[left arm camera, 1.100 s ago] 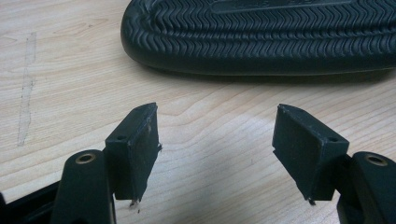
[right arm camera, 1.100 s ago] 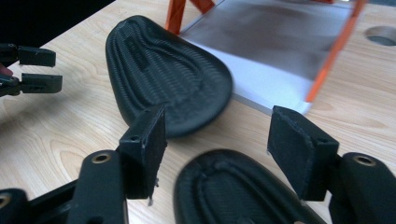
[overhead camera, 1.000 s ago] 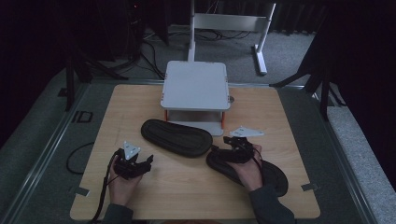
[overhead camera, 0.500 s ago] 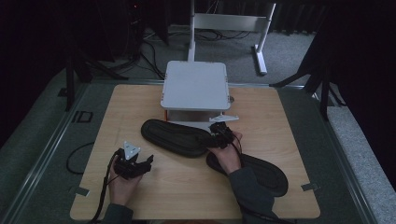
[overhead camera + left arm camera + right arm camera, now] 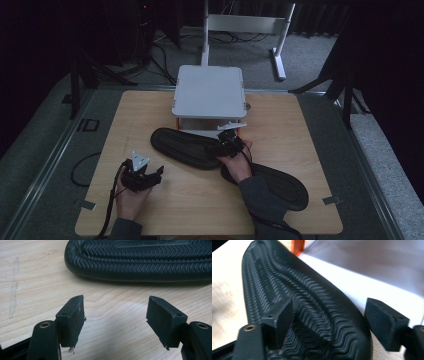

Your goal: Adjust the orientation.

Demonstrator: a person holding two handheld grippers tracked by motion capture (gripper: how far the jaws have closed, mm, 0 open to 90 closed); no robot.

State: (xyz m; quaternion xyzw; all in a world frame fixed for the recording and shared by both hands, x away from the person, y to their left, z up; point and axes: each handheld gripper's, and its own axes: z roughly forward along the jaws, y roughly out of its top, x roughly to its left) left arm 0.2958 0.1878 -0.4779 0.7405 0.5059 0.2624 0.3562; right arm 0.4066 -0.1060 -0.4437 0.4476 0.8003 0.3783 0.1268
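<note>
**Right gripper lines up on the far sole, grip not yet made**

The far sole (image 5: 190,147), a black shoe sole lying tread-up, rests on the wooden table (image 5: 300,125) just near of the white two-tier stand (image 5: 209,92), its right end close to the stand's lower shelf. The right gripper (image 5: 226,145) sits over that right end. In the right gripper view the sole (image 5: 307,315) fills the space between the jaws: they stand spread, have just been closing a little, and one is over the tread while the other is off the edge beside the white shelf (image 5: 352,272). The pads do not seem to press yet.

A second sole (image 5: 280,185) lies to the right and nearer, partly under the person's right forearm. The left gripper (image 5: 150,175) rests low at the near left, its jaws spread and empty, with the far sole's edge (image 5: 140,262) ahead of it.

The step in hand looks like reaching for a hold. Next, the jaws likely need to straddle the sole's rim squarely and close firmly before any lift, since the flexible rubber could slip or bend
</note>
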